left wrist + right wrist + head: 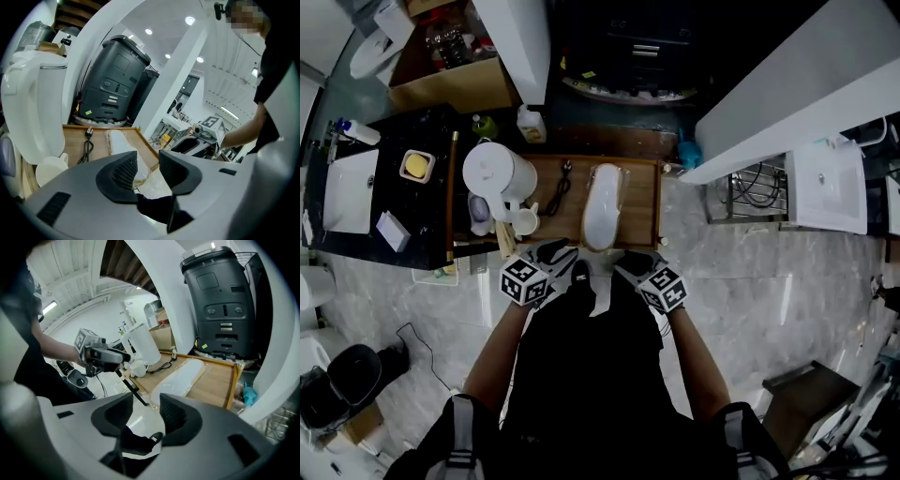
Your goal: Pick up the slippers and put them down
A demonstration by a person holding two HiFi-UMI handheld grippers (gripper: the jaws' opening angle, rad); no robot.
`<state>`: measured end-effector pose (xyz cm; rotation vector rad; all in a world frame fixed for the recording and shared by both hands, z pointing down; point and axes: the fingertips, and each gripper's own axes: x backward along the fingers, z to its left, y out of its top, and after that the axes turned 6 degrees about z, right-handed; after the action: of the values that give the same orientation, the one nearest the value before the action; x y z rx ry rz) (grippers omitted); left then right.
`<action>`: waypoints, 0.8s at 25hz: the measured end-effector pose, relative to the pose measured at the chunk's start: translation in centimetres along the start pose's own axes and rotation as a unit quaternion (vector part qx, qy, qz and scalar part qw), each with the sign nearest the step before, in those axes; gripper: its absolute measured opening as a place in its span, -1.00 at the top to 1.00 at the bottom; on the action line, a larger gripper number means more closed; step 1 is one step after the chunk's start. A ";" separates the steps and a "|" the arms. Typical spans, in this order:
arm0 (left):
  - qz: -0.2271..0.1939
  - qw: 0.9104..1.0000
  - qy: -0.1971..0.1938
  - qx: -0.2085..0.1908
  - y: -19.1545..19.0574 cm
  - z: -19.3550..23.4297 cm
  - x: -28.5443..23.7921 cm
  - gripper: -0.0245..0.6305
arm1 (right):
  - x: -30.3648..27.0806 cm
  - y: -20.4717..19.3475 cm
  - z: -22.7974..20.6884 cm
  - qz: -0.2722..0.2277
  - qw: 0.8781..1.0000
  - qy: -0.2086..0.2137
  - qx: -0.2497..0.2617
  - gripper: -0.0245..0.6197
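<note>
Jaws apart, slippers (602, 206) on wooden tray (643, 202)

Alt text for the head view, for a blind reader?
Seen from above, a person holds the left gripper and right gripper, both open, at the near edge of a wooden tray bearing plastic-wrapped white slippers. A white kettle, a cup and a black cord sit to their left.

kettle (498, 174) left of slippers (602, 206), tray (643, 214) right open
</note>
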<state>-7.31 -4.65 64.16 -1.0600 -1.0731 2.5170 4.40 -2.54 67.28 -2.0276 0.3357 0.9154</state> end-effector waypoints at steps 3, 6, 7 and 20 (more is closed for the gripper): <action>0.018 1.000 -0.003 0.011 -0.7 0.9 -1.2 0.46 | -1.5 -0.1 -0.7 0.011 1.000 0.007 -0.005 0.35; 0.031 0.999 -0.008 0.024 -1.2 1.8 -2.7 0.38 | -2.8 0.1 -2.1 0.008 1.000 0.006 -0.026 0.29; 0.034 0.999 -0.011 0.028 -1.2 2.0 -3.2 0.36 | -3.2 0.2 -2.6 0.008 0.999 0.004 -0.034 0.26; 0.102 0.992 -0.011 0.072 -4.4 6.2 -8.4 0.23 | -7.2 -0.3 -8.2 0.021 0.993 -0.004 -0.115 0.22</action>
<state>-5.92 -8.61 74.73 -1.1567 -0.8089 2.7230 3.54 -9.64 75.53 -2.2337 0.2790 1.0263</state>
